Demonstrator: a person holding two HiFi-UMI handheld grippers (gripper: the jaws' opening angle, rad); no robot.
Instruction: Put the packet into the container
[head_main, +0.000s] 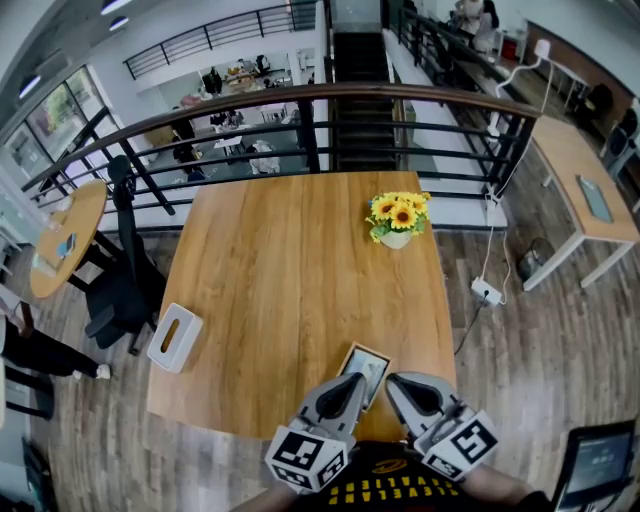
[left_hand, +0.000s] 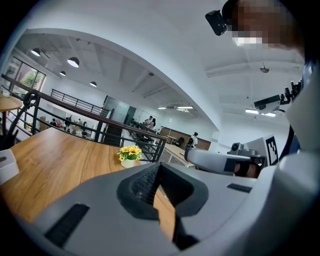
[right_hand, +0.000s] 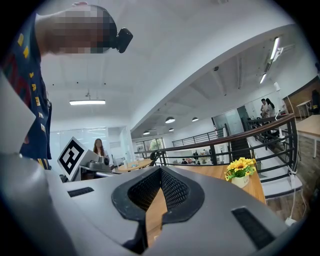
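While two hand-held grippers hang side by side over the near edge of the one square, light-brown wooden bench, each has its grey tongs pressed together with nothing pinched. The left tongs meet at the tips in the left gripper view, with only bench wood showing below the closed line. The right tongs are closed the same way in the right gripper view. Each gripper carries one cube with black-and-white square markers at its back end.

One small flat rectangular packet with a pale border lies on the bench at the near edge, right of the middle. It sits just ahead of the two tips, and the left tongs overlap its near left corner in the head view. Whether they touch it cannot be told.

One white oblong container with rounded corners and a long slot in its top stands at the left edge, towards the near left corner, well apart from the packet. One small white pot of yellow sunflowers stands near the far right corner and shows in both gripper views.
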